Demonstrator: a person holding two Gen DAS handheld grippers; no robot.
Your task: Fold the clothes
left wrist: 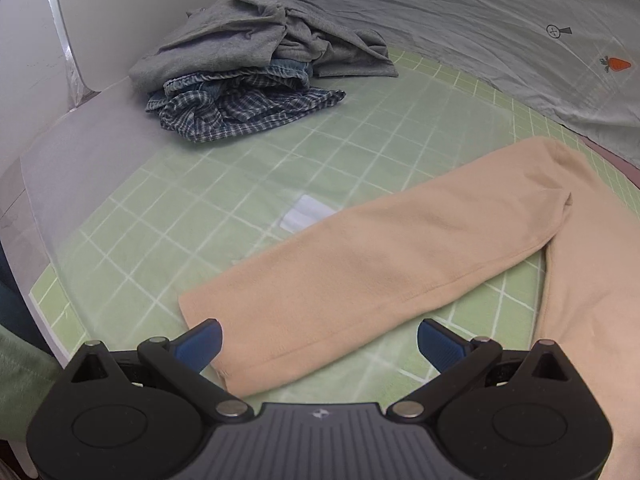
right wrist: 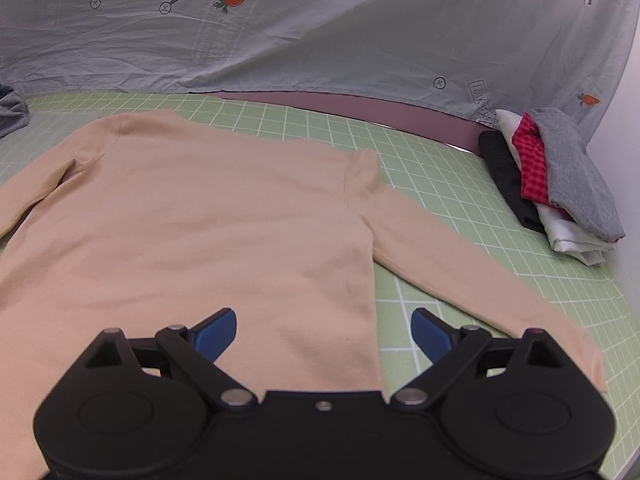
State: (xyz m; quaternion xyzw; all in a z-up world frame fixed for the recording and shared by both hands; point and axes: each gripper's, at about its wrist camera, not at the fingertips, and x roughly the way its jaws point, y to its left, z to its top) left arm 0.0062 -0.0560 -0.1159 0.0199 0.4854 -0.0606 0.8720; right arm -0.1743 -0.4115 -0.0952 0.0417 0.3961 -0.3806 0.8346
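A beige long-sleeved sweater (right wrist: 208, 216) lies flat on the green grid mat (right wrist: 460, 184), both sleeves spread out. In the left wrist view its left sleeve (left wrist: 380, 256) runs diagonally toward me, the cuff lying between the fingers. My left gripper (left wrist: 319, 345) is open just above that cuff, nothing held. My right gripper (right wrist: 323, 333) is open over the sweater's lower right side edge, nothing between its blue pads (right wrist: 216, 334). The right sleeve (right wrist: 472, 280) stretches off to the right.
A crumpled heap of grey and plaid clothes (left wrist: 248, 68) sits at the mat's far left. A stack of folded clothes (right wrist: 548, 180) lies at the right edge. A grey carrot-print sheet (right wrist: 320, 32) hangs behind the table. The table's white edge (left wrist: 36, 240) is at the left.
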